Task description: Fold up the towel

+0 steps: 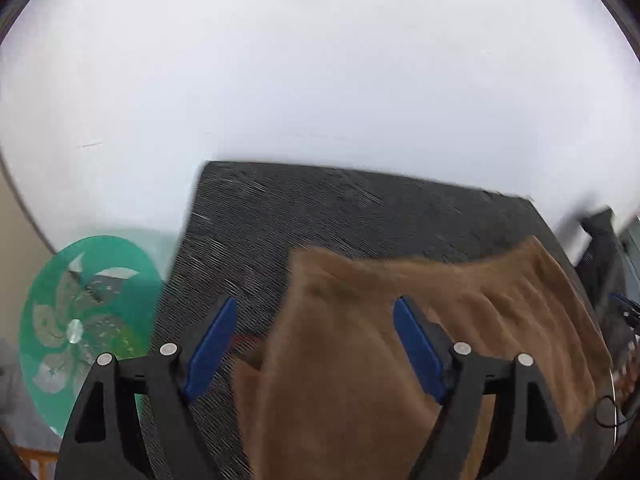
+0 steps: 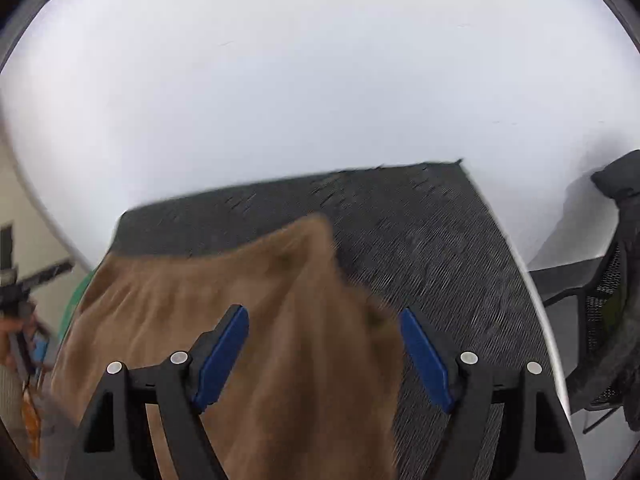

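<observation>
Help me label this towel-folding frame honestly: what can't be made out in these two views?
- Towel near edge: cut off by the bottom of both wrist views, so the fold count is unknown.
- Towel texture and far corner: smeared by motion blur.
- Mat under the towel: covered by the cloth.
- Green disc, left wrist view: partly behind the left gripper; pattern blurred.
- Right gripper: jaws apart; contact with the cloth unclear.

Brown towel (image 1: 360,360), plain, no print, on dark grey mat (image 1: 320,208) w/ fine woven fleck pattern; white tabletop (image 1: 320,60) all round. Black left gripper (image 1: 314,344) and right gripper (image 2: 324,354), both w/ blue pads (image 1: 212,344) + silver pin heads. Translucent green disc (image 1: 84,320) w/ pale swirl-petal pattern; black mesh chair (image 2: 608,300) at far right.
</observation>
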### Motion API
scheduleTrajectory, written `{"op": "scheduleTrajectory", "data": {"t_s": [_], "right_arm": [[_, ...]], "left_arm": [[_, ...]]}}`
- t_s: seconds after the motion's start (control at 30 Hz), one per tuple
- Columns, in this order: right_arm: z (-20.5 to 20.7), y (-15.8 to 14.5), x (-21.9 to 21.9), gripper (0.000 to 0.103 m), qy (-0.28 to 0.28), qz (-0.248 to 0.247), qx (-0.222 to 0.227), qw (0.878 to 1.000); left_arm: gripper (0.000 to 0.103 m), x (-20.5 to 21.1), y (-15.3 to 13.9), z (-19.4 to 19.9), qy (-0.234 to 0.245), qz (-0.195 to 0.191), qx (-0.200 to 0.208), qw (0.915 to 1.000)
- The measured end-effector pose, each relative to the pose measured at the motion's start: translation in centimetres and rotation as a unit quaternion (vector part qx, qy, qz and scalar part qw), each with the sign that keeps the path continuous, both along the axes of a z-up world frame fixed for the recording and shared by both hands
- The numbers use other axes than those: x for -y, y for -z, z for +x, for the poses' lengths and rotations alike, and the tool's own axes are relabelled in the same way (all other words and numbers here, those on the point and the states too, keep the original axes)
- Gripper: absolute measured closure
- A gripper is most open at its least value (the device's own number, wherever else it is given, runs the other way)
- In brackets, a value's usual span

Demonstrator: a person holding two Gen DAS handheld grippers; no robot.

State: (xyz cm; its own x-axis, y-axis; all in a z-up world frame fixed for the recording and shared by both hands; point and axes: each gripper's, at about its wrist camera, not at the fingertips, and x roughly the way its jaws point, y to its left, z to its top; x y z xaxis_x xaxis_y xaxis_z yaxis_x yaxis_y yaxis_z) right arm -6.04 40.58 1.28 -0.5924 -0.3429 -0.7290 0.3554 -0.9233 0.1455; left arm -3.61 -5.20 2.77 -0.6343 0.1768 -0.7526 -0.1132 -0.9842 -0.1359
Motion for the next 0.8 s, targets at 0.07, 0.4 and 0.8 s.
{"op": "scheduleTrajectory", "data": {"t_s": [0.07, 0.4, 0.8], "right_arm": [[0.8, 1.1, 0.1, 0.023, -0.008, 0.005, 0.005, 1.000], [4.5, 6.6, 0.8, 0.022, -0.051, 0.029, 0.030, 0.998], [7.6, 4.1, -1.5, 0.016, -0.021, -0.055, 0.003, 0.998]], "left_arm": [[0.019, -1.8, 0.7, 1.8, 0.028, -0.005, 0.015, 0.9995], [0.012, -3.5, 4.9, 3.9, 0.014, -0.023, 0.050, 0.9984], [0.010, -3.5, 3.2, 7.7, -0.008, 0.024, 0.040, 0.9989]]}}
